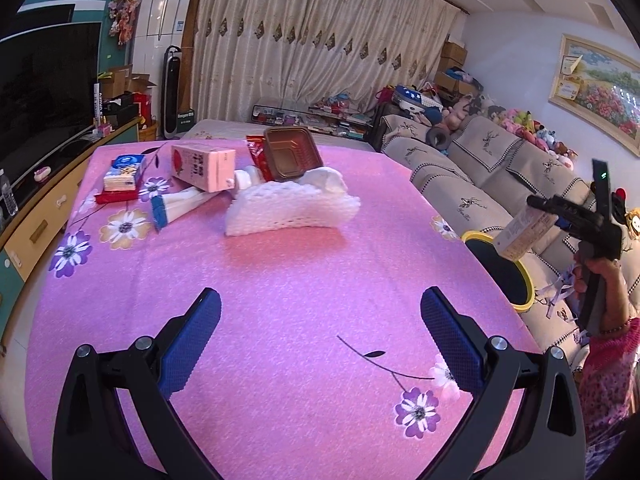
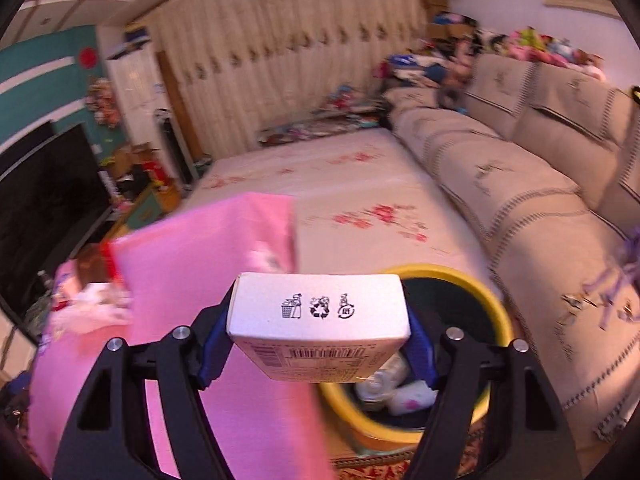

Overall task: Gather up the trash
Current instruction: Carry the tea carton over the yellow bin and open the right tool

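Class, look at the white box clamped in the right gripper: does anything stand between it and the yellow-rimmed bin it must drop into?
Nothing visible does. The right gripper holds the white box above the near rim of the yellow-rimmed bin, whose mouth is open, with earlier trash low inside.

Home living room: sofa (image 1: 472, 160), television (image 1: 44, 92), curtains (image 1: 304, 40), plush toys (image 1: 528, 124).

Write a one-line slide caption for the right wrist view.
Right gripper holds a white cardboard box above the yellow-rimmed trash bin, beside the pink-clothed table.
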`<state>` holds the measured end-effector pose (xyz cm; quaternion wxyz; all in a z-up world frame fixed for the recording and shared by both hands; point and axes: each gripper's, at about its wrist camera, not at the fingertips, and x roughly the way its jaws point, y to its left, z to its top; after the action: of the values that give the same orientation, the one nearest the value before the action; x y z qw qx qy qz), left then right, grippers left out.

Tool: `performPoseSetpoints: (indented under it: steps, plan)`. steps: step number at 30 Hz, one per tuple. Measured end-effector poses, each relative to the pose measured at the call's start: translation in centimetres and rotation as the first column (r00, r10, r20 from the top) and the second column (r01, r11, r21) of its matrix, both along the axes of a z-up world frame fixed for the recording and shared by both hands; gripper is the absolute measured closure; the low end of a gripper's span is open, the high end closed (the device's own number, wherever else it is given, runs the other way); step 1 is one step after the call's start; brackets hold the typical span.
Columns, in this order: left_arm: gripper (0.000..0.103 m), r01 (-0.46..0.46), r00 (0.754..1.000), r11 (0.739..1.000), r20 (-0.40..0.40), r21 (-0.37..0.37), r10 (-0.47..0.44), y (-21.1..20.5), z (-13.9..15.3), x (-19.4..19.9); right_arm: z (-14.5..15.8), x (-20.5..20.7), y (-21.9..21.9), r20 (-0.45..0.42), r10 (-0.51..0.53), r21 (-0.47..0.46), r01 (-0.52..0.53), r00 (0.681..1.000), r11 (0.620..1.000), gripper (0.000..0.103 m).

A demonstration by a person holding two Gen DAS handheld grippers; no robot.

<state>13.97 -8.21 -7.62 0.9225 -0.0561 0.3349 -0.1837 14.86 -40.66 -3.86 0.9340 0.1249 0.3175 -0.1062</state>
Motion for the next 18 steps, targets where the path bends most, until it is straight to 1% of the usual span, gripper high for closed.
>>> performPoseSetpoints:
  steps: [5, 8, 11, 15, 18]
  plan:
    - [0.005, 0.018, 0.999, 1.000, -0.029, 0.002, -0.018, -1.3, -0.6, 1.0, -5.7, 1.4, -4.9, -0.142, -0.092, 0.005, 0.094, 0.986, 0.996, 0.034]
    - [0.005, 0.023, 0.999, 1.000, -0.041, 0.003, -0.022, -1.8, -0.8, 1.6, -8.7, 2.1, -6.2, -0.207, -0.126, -0.011, 0.126, 0.970, 0.992, 0.034]
    - [0.005, 0.027, 0.998, 1.000, -0.049, 0.011, -0.027, -2.2, -1.1, 2.0, -11.3, 2.7, -6.5, -0.261, -0.139, -0.012, 0.141, 0.955, 0.990, 0.034]
    - [0.005, 0.030, 0.998, 0.999, -0.050, 0.021, -0.029, -2.1, -1.3, 2.5, -13.9, 3.1, -6.5, -0.319, -0.153, -0.033, 0.151, 0.935, 0.988, 0.033]
    - [0.005, 0.027, 0.998, 0.999, -0.051, 0.019, -0.026, -2.0, -1.3, 2.8, -14.4, 3.0, -6.2, -0.325, -0.152, -0.025, 0.153, 0.933, 0.988, 0.033]
